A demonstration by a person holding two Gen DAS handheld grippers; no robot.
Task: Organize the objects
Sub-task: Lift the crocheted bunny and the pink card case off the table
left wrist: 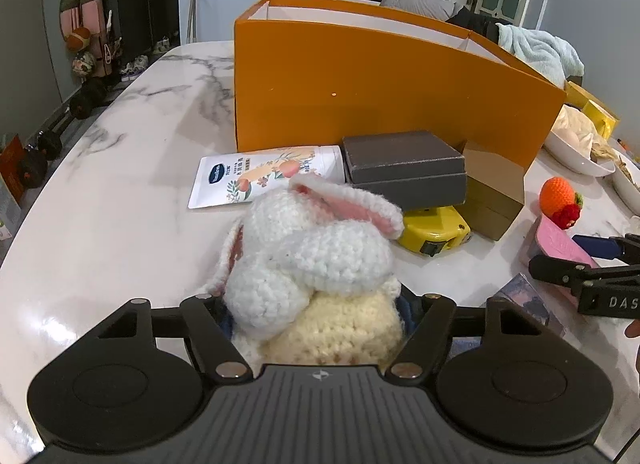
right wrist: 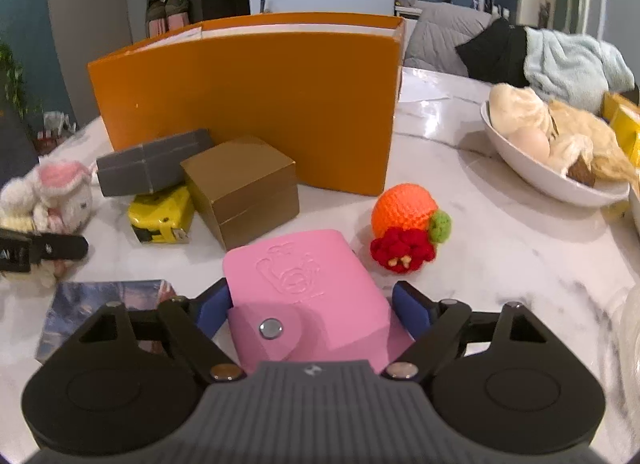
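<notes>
Left claw (left wrist: 316,304) clamped on crocheted bunny (left wrist: 316,248), low over marble surface (left wrist: 120,183). Right claw (right wrist: 310,304) gripping pink case (right wrist: 304,288). Behind: orange box (right wrist: 256,99), then gold box (right wrist: 244,187), grey box (right wrist: 152,163) atop yellow tape measure (right wrist: 160,215), crocheted orange (right wrist: 404,211).

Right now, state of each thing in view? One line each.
left claw: shut on crochet bunny
crochet bunny: held, slumped forward
right claw: astride the pink case, grip unclear
pink case: snap fastened, between the right claw's blue pads
orange box: open top, upright
gray box: lid on, tilted, resting on tape measure
tape measure: lying under gray box
gold box: closed
lotion tube: lying flat
</notes>
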